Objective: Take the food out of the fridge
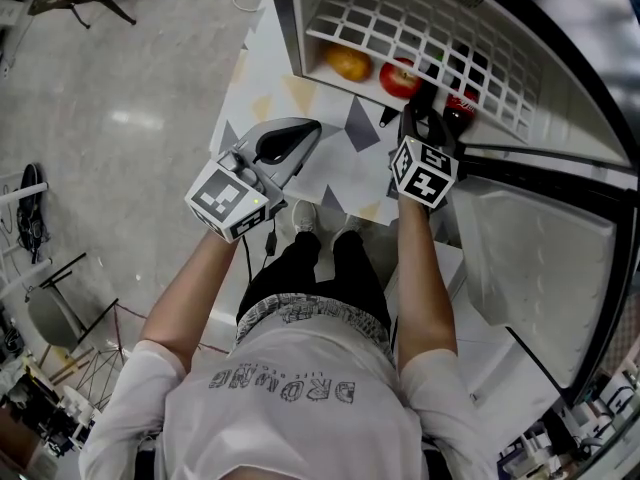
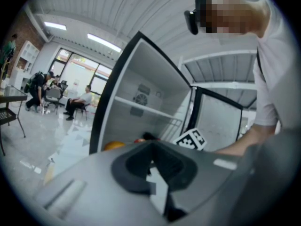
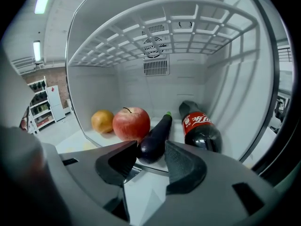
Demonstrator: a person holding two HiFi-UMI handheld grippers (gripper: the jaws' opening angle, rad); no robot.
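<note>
The open fridge holds an orange (image 3: 102, 121), a red apple (image 3: 131, 123), a dark eggplant (image 3: 155, 138) and a cola bottle (image 3: 200, 131) lying on its bottom shelf. My right gripper (image 3: 153, 157) is at the shelf's front edge, open, with the eggplant's near end just ahead between the two fingertips and not pressed by the pads. In the head view the orange (image 1: 347, 64), apple (image 1: 399, 78) and bottle (image 1: 460, 108) show, while the right gripper (image 1: 425, 118) hides the eggplant. My left gripper (image 1: 290, 140) hangs outside the fridge, shut and holding nothing.
The fridge door (image 1: 530, 258) stands open to the right of my right arm. A white wire shelf (image 3: 188, 27) spans the compartment above the food. A patterned mat (image 1: 300, 173) lies on the floor before the fridge. People sit far off (image 2: 80, 100).
</note>
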